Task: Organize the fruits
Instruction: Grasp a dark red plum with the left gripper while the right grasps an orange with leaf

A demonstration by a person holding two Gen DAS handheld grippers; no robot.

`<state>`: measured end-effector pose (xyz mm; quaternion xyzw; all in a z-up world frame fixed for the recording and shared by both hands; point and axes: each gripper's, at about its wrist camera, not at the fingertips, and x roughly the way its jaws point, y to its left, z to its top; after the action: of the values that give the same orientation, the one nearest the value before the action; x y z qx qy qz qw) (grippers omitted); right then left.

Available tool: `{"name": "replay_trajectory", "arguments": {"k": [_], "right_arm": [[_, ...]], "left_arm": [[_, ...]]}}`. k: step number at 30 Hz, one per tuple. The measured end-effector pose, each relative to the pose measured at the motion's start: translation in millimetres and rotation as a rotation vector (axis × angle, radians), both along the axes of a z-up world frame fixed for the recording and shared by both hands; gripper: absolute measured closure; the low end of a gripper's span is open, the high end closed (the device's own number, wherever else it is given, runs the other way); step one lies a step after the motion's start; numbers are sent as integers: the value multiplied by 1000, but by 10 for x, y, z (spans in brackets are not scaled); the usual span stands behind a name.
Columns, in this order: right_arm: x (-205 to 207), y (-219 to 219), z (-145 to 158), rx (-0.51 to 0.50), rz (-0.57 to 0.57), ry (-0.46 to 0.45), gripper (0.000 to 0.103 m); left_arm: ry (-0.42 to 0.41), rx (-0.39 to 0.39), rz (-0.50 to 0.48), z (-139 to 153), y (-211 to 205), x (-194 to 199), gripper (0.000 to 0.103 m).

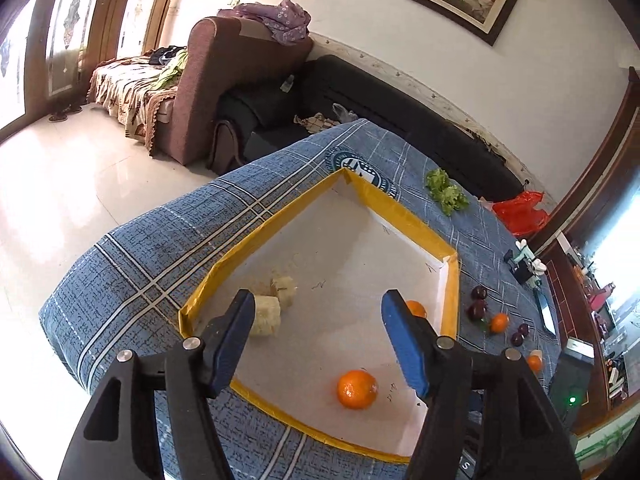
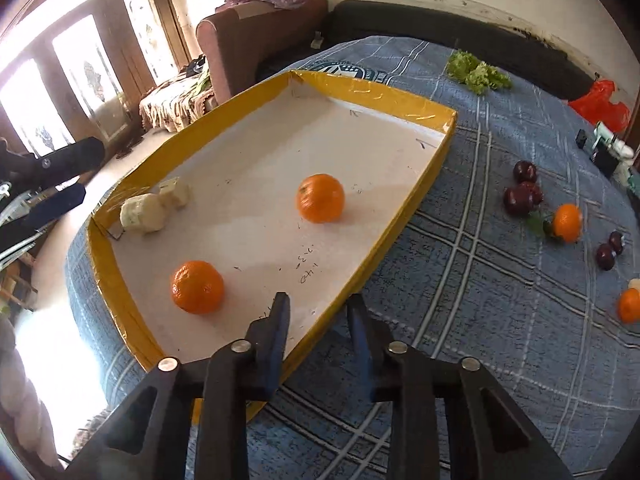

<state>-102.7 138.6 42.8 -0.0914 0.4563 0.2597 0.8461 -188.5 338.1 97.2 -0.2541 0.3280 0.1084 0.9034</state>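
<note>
Two pale chunks [image 2: 154, 204] are seen at the left of the yellow-rimmed tray [image 2: 384, 98], then two oranges [image 2: 197, 287] inside it; plums [image 2: 523, 196] lie on the cloth to the right. Left gripper [image 1: 318, 306] and right gripper [image 2: 318, 308] are held open, empty

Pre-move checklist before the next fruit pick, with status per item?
1. Left gripper empty, jaws apart: ok.
2. Right gripper empty, jaws apart: ok, though the gap is narrower than the left's.
3. Tray has bare floor for more fruit: ok; it holds two oranges and pale chunks.
4. Fruit left on the cloth: not ok; plums and oranges lie outside the tray.
5. Right gripper lined up on a target: not ok; it sits over the tray's near rim.
6. Lettuce to be sorted too: cannot tell.
</note>
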Motion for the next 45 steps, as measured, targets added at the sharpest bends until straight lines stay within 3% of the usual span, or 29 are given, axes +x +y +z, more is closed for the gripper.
{"name": "replay_trajectory", "arguments": {"k": [6,9,12,15,19,22,26,28,29,33,38,43,45], "right_arm": [[-22,-99,14,-2,8,5,73],[25,-349,181,107,6,-4,73],[228,-828,389,100,-112,-97,67],[591,-1380,429,92,-263,-117,63],[1053,-1727,268,60,-342,-104,63],[1289,-1735,101,60,-355,-65,63],[1512,-1633,-105,50,-351,-30,49],[1574,-1614,-196,49,-351,-9,52],[1589,-1620,-244,69,-349,15,64],[1496,-1761,-249,161,-368,25,64],[1039,-1987,-90,244,-344,-1,64],[723,-2212,-89,280,-339,-55,63],[753,-2273,-142,313,-343,-18,63]], "left_arm": [[-8,-9,-38,49,-149,6,37],[-7,12,-74,74,-248,13,35],[-9,25,-103,80,-327,24,33],[-10,17,-136,59,-437,91,33],[8,23,-181,32,-602,192,33],[18,32,-207,31,-696,247,33],[29,55,-224,57,-817,299,33],[36,64,-240,70,-899,354,33],[40,64,-251,72,-942,384,33],[66,60,-320,64,-1199,575,33],[134,60,-428,10,-1688,1027,33],[200,155,-517,-185,-2246,1595,34],[224,188,-528,-302,-2410,1809,45]]}}
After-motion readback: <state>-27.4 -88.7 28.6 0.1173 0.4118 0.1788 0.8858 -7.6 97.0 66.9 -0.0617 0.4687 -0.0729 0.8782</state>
